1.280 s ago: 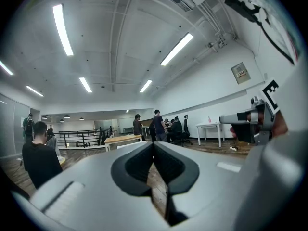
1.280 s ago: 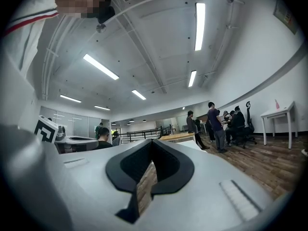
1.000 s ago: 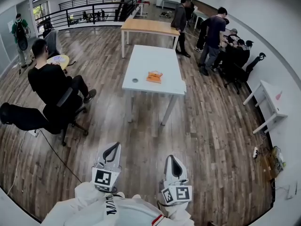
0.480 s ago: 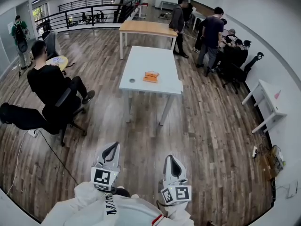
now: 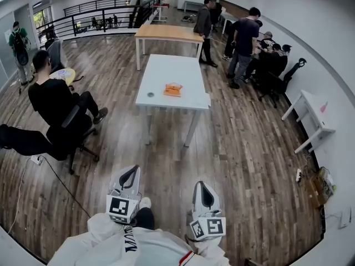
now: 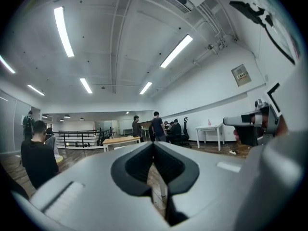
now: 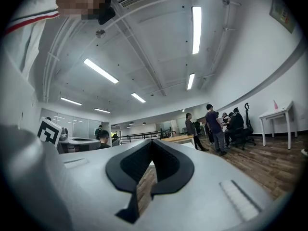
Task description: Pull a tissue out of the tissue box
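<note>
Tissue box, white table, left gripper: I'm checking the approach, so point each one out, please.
tissue box (image 5: 173,90), head view, middle of its orange top.
white table (image 5: 183,71), head view, bare tabletop behind the box.
left gripper (image 5: 135,169), head view, tips of its shut fingers.

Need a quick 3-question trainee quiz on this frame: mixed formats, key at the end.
1. True or false: the tissue box lies on the white table, and neither gripper touches it.
2. What colour is the tissue box? A) orange B) blue C) green
3. Fill in: the left gripper and the right gripper both have their jaws ____, with nothing between them.

Key: 1 true; 2 A; 3 shut.
</note>
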A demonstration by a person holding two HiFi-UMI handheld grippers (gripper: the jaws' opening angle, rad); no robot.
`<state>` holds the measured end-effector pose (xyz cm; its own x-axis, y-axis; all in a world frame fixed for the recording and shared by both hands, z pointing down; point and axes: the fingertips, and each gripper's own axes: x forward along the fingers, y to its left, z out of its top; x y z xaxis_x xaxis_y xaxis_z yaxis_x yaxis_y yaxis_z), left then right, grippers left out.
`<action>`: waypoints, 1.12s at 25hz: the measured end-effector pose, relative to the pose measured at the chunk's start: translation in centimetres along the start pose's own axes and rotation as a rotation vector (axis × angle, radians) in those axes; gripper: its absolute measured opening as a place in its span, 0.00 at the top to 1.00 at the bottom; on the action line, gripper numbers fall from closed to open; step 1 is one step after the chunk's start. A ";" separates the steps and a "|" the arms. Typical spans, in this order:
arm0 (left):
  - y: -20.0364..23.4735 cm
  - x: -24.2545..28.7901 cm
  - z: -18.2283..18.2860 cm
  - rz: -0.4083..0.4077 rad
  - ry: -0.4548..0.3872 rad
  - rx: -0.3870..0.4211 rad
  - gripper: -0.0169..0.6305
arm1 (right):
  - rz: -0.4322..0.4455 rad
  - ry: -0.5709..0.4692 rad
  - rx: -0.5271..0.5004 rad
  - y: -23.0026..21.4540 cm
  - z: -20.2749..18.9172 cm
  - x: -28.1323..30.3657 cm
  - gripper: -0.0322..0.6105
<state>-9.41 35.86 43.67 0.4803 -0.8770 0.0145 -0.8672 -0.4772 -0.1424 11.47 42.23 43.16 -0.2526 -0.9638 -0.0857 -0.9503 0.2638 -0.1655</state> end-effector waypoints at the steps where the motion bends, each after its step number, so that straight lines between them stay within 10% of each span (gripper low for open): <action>1: 0.1 0.1 -0.1 0.002 -0.002 -0.010 0.97 | -0.002 0.000 -0.002 -0.1 0.0 0.1 0.95; 28: 5.9 8.8 -1.2 0.003 0.006 0.001 0.97 | -0.014 0.039 -0.018 -2.3 -1.1 10.6 0.95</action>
<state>-10.41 25.23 44.13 0.4771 -0.8786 0.0202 -0.8684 -0.4748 -0.1432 10.77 31.37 43.76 -0.2456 -0.9683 -0.0451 -0.9569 0.2496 -0.1487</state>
